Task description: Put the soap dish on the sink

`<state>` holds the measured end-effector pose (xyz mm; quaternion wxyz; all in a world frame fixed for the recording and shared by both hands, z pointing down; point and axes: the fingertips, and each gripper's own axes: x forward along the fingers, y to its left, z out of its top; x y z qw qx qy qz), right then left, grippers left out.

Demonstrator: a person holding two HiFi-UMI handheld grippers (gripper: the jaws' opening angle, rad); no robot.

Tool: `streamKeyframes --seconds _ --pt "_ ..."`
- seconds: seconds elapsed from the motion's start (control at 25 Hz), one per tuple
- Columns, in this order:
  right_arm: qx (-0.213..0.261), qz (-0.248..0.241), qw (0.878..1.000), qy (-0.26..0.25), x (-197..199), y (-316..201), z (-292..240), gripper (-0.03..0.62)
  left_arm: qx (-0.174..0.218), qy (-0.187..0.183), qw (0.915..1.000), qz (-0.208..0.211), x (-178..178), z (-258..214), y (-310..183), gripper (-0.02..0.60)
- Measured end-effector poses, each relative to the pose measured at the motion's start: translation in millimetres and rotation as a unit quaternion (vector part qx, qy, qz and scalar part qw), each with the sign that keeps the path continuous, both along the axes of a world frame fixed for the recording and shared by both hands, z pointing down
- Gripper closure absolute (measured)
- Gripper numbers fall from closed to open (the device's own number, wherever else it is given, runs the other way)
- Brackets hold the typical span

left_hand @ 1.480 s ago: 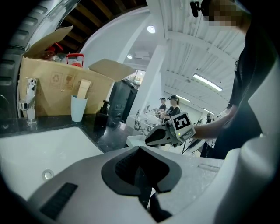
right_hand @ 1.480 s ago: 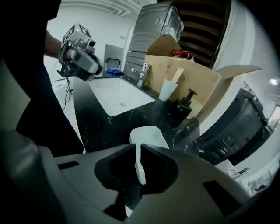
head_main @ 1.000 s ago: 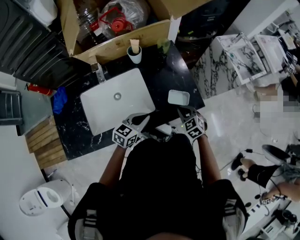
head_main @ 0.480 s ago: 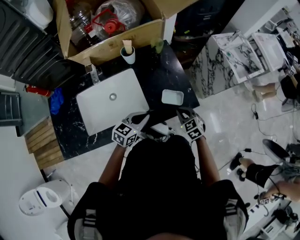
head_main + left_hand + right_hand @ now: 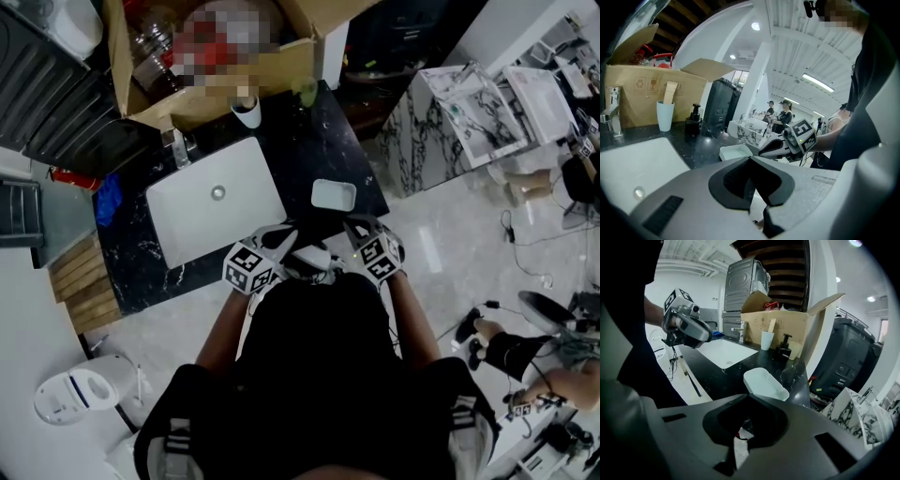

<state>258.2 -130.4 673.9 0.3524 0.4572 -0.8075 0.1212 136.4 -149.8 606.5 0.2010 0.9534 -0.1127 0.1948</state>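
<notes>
Black counter [image 5: 328, 141] bears soap dish [image 5: 333, 195] just beyond left gripper [image 5: 751, 160] and right gripper [image 5: 747, 398], jaws together, empty.

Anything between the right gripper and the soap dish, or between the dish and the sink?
Nothing visible on either leg: only bare black counter lies between the right gripper and the soap dish, and between the dish and the sink. The cup and pump bottle stand further back.
</notes>
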Motion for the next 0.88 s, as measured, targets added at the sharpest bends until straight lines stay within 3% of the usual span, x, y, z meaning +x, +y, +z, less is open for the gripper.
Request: streamKeyframes --seconds 0.88 --pt "-0.014 -0.066 0.998 -0.005 30 5 15 0.599 0.003 -0.003 0.9978 -0.066 33 4 7 0.581"
